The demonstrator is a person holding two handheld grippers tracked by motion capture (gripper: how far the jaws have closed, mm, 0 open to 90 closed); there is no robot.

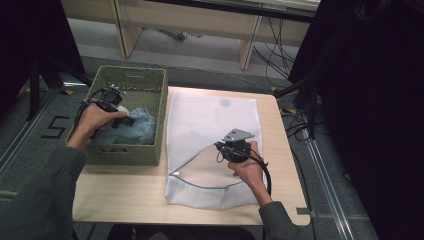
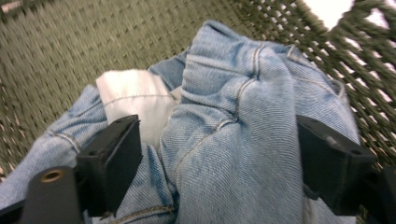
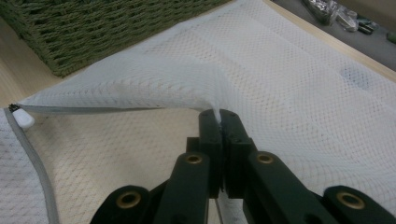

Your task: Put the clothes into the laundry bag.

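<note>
Mesh laundry bag (image 1: 212, 125): white, flat on the table (image 1: 125, 192), long axis 6 to 12 o'clock, zippered mouth at the near end, held open. Right gripper (image 1: 231, 148): jaws clamped on the bag's upper mouth edge, lifting it. Woven basket (image 1: 150, 82): green, at 10 o'clock beside the bag; contains blue jeans (image 1: 131, 127). Left gripper (image 1: 126, 120): jaws spread, straddling the denim.

A pale wooden tabletop (image 1: 125, 192) is standing on a grey floor (image 1: 50, 107), which is showing a painted figure five (image 1: 56, 127) at the left. Beyond the tabletop, light wooden furniture legs (image 1: 246, 47) are standing on the floor, with dark cables (image 1: 274, 50) trailing down beside them. Black curtains (image 1: 370, 100) are hanging at the right.
</note>
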